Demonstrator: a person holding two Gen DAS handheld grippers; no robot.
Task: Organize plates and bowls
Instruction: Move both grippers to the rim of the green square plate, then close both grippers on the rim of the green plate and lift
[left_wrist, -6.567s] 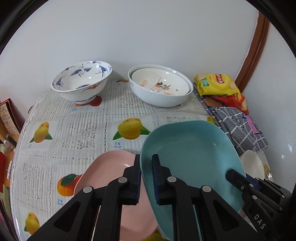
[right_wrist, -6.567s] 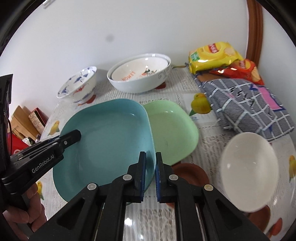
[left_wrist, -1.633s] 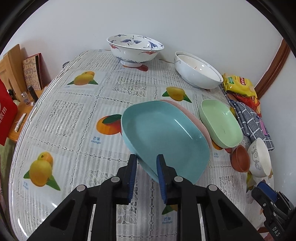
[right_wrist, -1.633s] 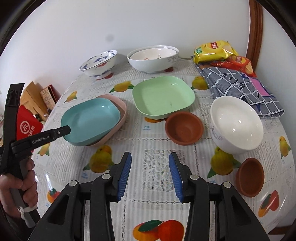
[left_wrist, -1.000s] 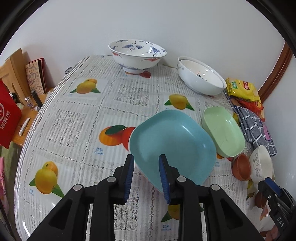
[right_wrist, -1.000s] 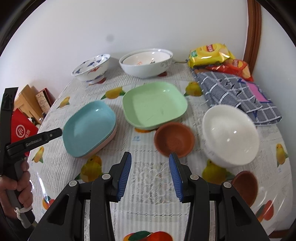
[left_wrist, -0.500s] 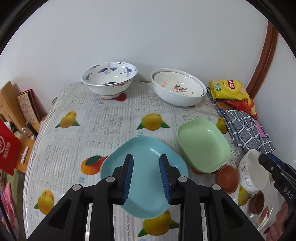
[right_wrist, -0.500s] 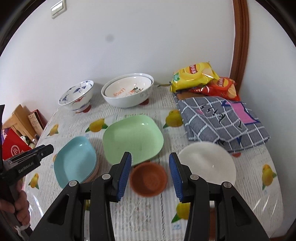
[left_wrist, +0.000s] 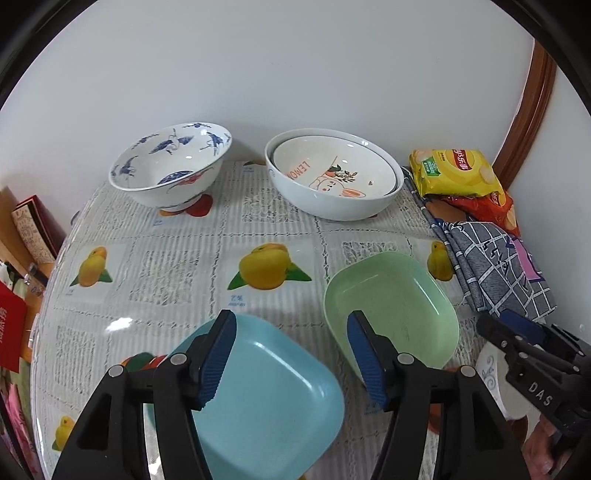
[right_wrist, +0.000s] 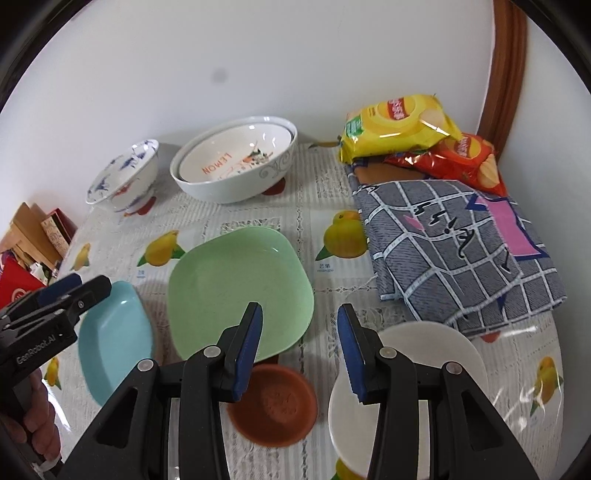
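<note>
We are looking across the counter (left_wrist: 177, 258), covered in a fruit-print cloth. On its far right side a grey checked cloth (right_wrist: 454, 243) is lying folded, with a yellow snack bag (right_wrist: 395, 125) and a red snack bag (right_wrist: 458, 158) behind it by the wall. At the back, a large white bowl (left_wrist: 332, 199) is holding a second bowl printed LEMON (left_wrist: 332, 166) inside it, and a blue-patterned bowl (left_wrist: 170, 173) is standing apart to its left. Nearer us, the green plate (right_wrist: 236, 288) is sitting in the middle of the counter, with the blue plate (left_wrist: 269, 398) just beside it on the left, flat on the counter. A plain white bowl (right_wrist: 424, 343) is resting near the front right, and a small brown dish (right_wrist: 277, 402) is lying between it and the green plate. Our left claw (left_wrist: 291, 358) is hovering above the blue plate with its jaws opening, nothing pressed between them. Our right claw (right_wrist: 299, 350) is hanging over the brown dish with its jaws apart, gripping nothing.
</note>
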